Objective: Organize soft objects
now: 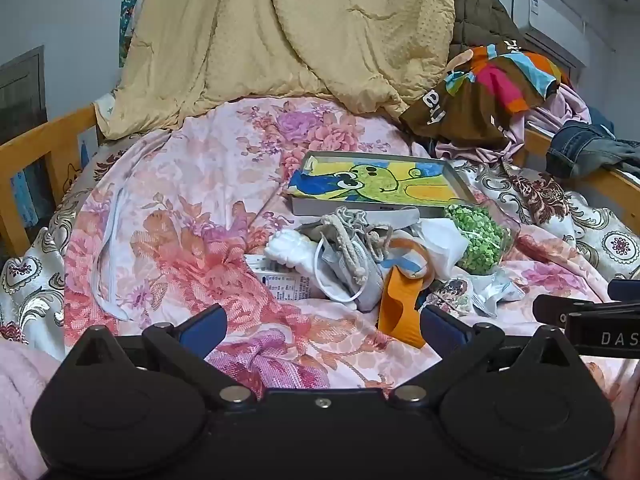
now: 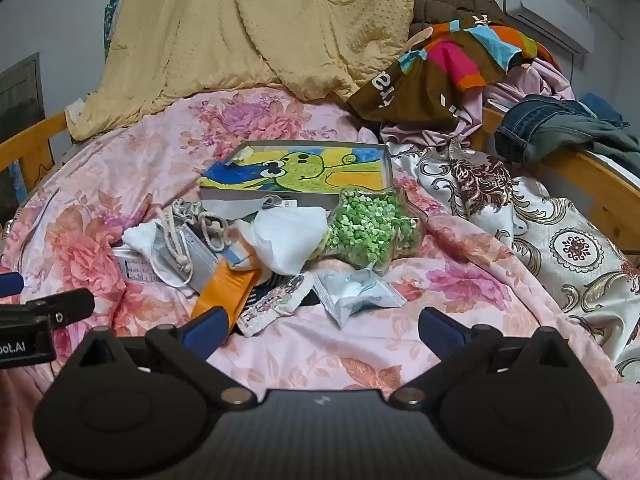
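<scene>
A heap of small soft items lies on the pink floral bedspread (image 1: 192,216): a grey drawstring pouch (image 1: 352,248), white cloth (image 1: 288,250), an orange strap (image 1: 400,304), a clear bag of green pellets (image 1: 480,244) and a small pale blue packet (image 2: 356,292). Behind the heap is a shallow grey box with a green cartoon picture (image 1: 380,184). My left gripper (image 1: 320,332) is open and empty, just short of the heap. My right gripper (image 2: 320,332) is open and empty, also in front of the heap (image 2: 280,248). Each gripper's side shows in the other's view.
A yellow quilt (image 1: 280,32) is piled at the bed's far end. A multicoloured bag (image 1: 492,84), pink cloth and jeans (image 1: 584,152) hang at the right over the wooden rail (image 1: 616,188). Another rail (image 1: 36,148) runs along the left. A patterned cream cover (image 2: 540,220) lies right.
</scene>
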Tool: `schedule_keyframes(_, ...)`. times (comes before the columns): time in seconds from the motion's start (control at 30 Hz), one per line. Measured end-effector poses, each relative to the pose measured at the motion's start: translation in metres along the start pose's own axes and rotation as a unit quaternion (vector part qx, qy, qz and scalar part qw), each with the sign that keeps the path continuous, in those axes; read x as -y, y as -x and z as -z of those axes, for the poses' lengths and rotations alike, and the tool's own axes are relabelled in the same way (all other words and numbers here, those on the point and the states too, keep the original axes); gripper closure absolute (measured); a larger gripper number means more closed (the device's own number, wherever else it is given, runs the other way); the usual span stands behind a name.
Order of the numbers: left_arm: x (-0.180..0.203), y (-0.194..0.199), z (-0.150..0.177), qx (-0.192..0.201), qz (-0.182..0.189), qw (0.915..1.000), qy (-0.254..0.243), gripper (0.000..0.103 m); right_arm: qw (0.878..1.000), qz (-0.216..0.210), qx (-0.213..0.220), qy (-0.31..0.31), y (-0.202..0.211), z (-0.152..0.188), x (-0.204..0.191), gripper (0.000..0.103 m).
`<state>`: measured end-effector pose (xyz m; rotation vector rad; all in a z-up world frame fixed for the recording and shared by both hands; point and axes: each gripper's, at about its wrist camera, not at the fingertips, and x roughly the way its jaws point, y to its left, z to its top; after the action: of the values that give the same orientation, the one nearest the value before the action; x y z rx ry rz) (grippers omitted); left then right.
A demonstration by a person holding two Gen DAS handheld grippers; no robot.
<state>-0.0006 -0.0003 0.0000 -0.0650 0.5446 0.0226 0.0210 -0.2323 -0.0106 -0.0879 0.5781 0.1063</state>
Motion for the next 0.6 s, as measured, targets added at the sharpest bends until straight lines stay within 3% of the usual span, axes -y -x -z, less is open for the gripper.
schedule_keyframes(0.6, 0.0016, -0.0036, 0.0019, -0.014, -0.001, 0.9999, -0.002, 0.001, 1.0, 0.001, 0.0, 0.0, -0.0009, 0.0009, -0.0002, 0.001)
